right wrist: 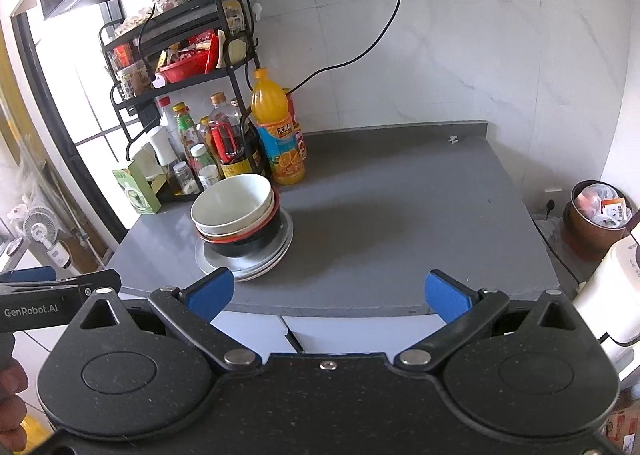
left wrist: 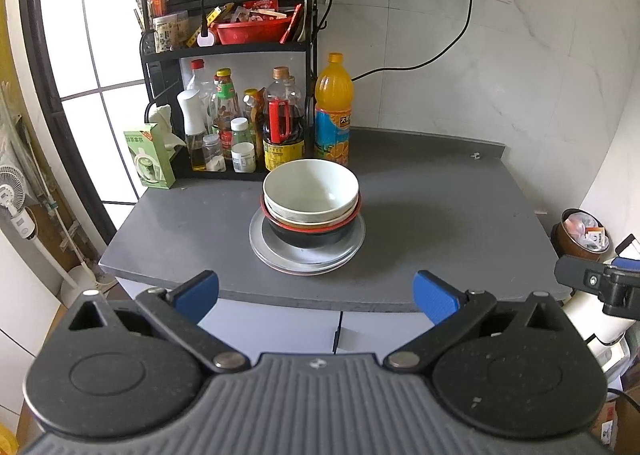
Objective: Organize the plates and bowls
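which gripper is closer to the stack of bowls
Left, narrowly. The left gripper faces the stack of bowls head-on; the right gripper sits off to its right. Both open, short of the counter.

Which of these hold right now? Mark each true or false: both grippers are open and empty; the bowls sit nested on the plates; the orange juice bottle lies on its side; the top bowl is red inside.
1. Both grippers are open and empty. True: left gripper and right gripper hold nothing.
2. The bowls sit nested on the stack of grey plates. True.
3. The orange juice bottle lies on its side. False: it stands upright behind the stack.
4. The top bowl is red inside. False: it is a white ceramic bowl.
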A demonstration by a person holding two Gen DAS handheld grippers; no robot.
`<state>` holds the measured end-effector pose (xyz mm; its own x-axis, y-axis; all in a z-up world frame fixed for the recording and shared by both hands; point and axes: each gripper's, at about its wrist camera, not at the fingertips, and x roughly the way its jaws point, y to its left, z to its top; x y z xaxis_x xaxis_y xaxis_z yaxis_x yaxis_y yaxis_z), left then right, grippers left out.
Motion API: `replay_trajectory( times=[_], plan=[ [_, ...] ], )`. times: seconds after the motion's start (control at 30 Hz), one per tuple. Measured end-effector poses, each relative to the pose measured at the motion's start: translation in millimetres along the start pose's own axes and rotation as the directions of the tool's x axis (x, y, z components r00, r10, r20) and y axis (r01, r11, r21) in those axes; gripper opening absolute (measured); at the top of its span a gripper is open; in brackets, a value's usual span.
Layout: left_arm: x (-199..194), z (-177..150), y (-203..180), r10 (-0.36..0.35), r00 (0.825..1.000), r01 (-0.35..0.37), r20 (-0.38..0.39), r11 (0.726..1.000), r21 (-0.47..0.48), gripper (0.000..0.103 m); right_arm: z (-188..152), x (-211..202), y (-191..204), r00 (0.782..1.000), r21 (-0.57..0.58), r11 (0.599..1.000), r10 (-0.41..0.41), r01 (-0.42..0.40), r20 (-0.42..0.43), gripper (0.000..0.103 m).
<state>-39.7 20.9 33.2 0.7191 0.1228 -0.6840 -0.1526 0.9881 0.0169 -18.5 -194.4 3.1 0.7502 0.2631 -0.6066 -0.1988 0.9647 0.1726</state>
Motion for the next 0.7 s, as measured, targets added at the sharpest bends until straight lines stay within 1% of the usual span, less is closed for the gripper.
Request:
replay_trajectory(
  times=[0.7],
  plan=[
    [-0.4,-2.9,-1.5,-0.001,1.0,0.001,-0.007,1.0,-0.013,0.102,0.2,-1.6,4.6,1.0,-0.031,0.999,0.011,-0.011,-0.005,0.103]
  ],
)
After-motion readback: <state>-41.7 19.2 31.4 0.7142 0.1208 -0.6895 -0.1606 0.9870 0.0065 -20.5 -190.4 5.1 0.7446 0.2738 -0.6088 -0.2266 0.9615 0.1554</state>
